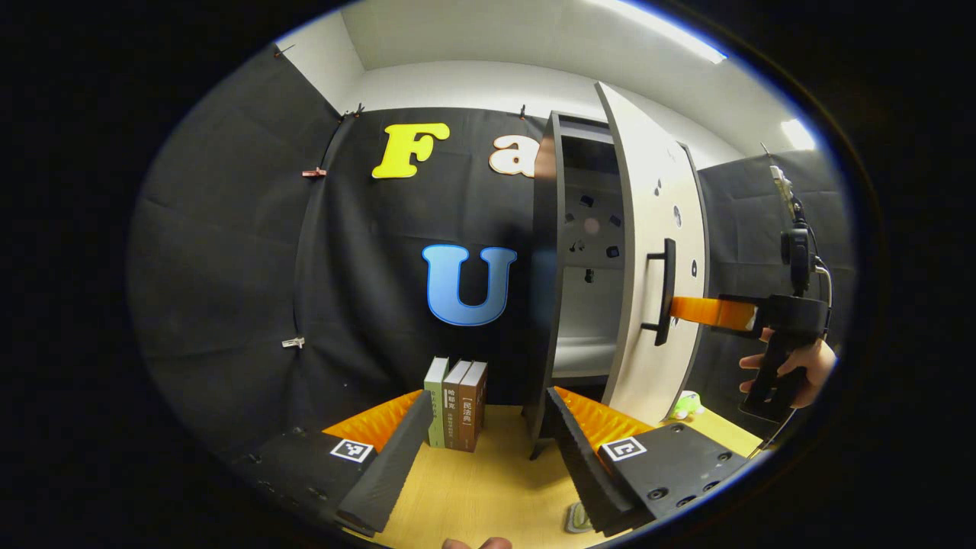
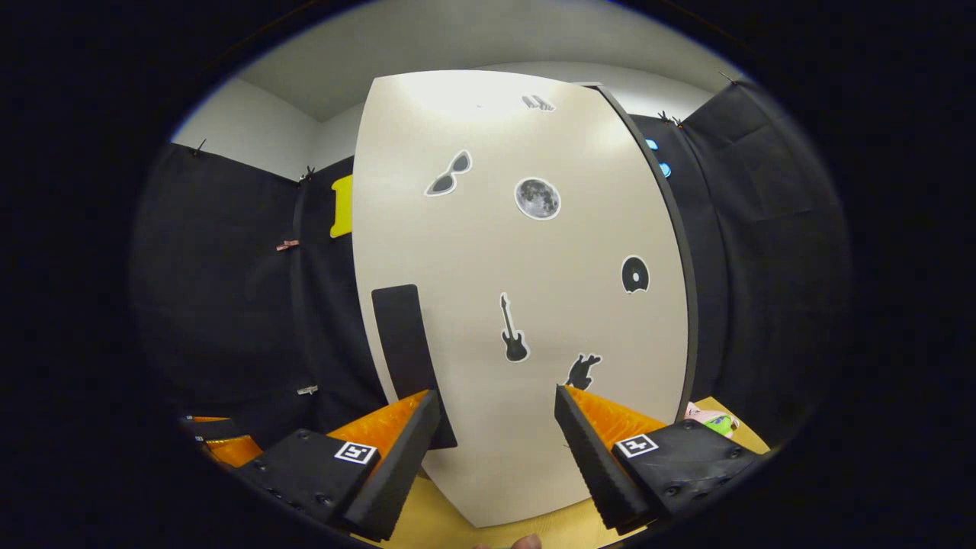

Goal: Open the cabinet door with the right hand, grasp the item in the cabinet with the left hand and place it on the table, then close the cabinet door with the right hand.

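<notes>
Cabinet door half open, right gripper at its handle, left gripper waiting in front.

The cabinet door (image 1: 656, 259) stands partly open, and its black handle (image 1: 666, 292) is just by the tips of the right gripper (image 1: 690, 309), whose fingers are spread wide in its own view, with the handle at its left finger, not between both. The item inside the cabinet (image 1: 546, 290) I cannot make out; the lower shelf looks bare. The left gripper (image 1: 488, 427) is wide open and holds nothing, low over the table (image 1: 488, 480), near three books (image 1: 456, 402). I judge the risk is the door: nothing grips it, so it could swing back and block or strike the left gripper when it reaches in.
</notes>
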Available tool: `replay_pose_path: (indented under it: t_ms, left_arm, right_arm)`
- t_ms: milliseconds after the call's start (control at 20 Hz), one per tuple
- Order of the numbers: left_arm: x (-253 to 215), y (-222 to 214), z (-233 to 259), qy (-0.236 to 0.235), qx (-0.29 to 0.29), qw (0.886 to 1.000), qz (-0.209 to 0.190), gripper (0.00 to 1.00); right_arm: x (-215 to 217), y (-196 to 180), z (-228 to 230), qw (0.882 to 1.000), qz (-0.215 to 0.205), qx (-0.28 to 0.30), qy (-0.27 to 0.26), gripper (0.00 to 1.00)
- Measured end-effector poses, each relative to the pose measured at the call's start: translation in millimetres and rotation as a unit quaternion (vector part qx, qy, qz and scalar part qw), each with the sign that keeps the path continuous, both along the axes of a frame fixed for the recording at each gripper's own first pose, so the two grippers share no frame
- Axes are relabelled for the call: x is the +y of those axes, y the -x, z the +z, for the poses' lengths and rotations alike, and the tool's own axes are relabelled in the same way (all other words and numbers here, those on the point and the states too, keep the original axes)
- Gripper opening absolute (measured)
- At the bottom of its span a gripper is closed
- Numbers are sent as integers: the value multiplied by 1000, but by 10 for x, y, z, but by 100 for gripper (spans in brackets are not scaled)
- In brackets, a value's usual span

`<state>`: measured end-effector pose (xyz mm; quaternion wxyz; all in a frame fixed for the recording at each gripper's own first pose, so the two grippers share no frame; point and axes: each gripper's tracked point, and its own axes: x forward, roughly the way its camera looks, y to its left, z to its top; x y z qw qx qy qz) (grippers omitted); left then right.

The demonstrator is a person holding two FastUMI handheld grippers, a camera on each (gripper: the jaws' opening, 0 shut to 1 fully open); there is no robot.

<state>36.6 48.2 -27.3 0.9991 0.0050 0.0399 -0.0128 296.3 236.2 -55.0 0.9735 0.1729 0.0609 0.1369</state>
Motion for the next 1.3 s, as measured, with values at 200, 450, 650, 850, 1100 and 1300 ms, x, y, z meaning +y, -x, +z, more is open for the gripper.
replay_pose_path:
  t_ms: [200,450,650,850,1100,1300]
  left_arm:
    - [-12,-29,13,-4,-1,1000,-3,93]
    - [-66,-57,-6,-6,3,1000,-8,93]
    - [-105,-63,29,1,-2,1000,-11,93]
    - [-158,-63,54,1,-4,1000,-14,93]
    - [-293,6,99,3,-9,1000,-25,93]
    - [-401,91,113,0,-8,999,-36,93]
  right_arm:
    - [81,-19,-33,1000,5,3,2,98]
    - [66,-3,-112,1000,-2,7,12,98]
    - [-89,134,-145,1000,-11,10,17,98]
    - [-291,299,-162,999,-25,13,26,98]
    - [-562,557,-128,998,-42,6,48,98]
    - [-751,772,-101,997,-53,8,50,98]
